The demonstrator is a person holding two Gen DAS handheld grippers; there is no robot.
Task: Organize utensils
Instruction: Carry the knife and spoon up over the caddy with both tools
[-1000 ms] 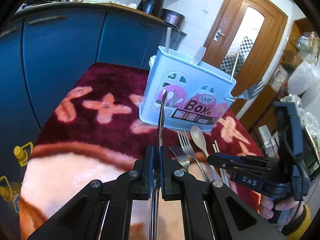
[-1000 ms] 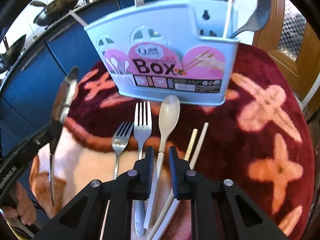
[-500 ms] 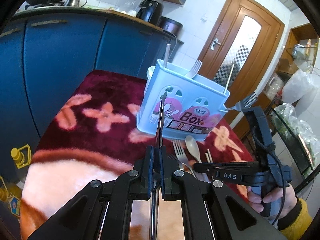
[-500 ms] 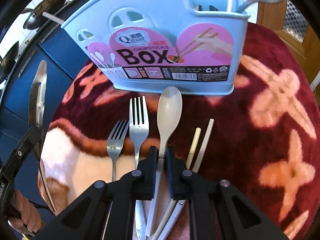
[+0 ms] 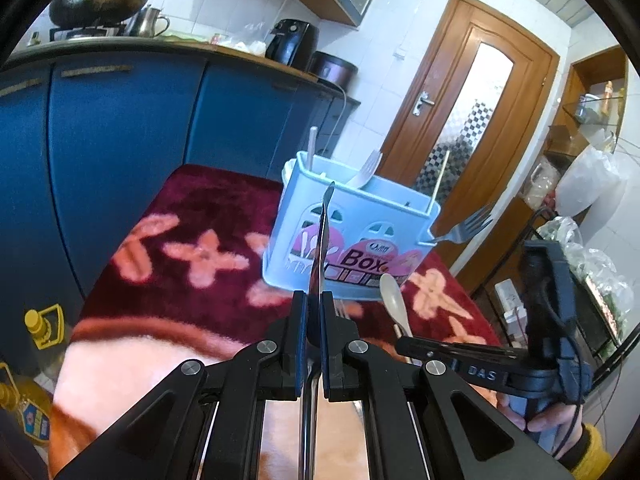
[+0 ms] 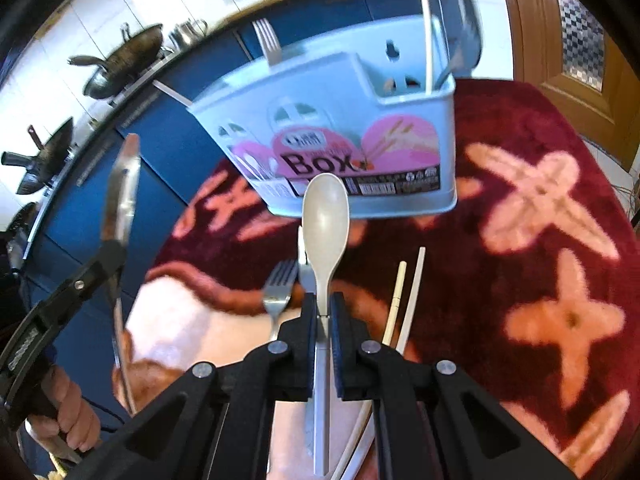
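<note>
The left gripper (image 5: pixel 314 344) is clamped on the handle of a metal spoon (image 5: pixel 320 248), seen edge-on, held above the red flowered cloth (image 5: pixel 192 208). The right gripper (image 6: pixel 322 340) is clamped on a cream plastic spoon (image 6: pixel 325 216), bowl pointing toward the light blue utensil box (image 6: pixel 340 140) that stands on the cloth with forks and a chopstick in it. A fork (image 6: pixel 278 292) and two chopsticks (image 6: pixel 404 300) lie on the cloth near the right gripper.

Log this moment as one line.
left gripper: shut on metal spoon | right gripper: shut on beige spoon, lifted | box: upright | forks, chopsticks: on cloth
</note>
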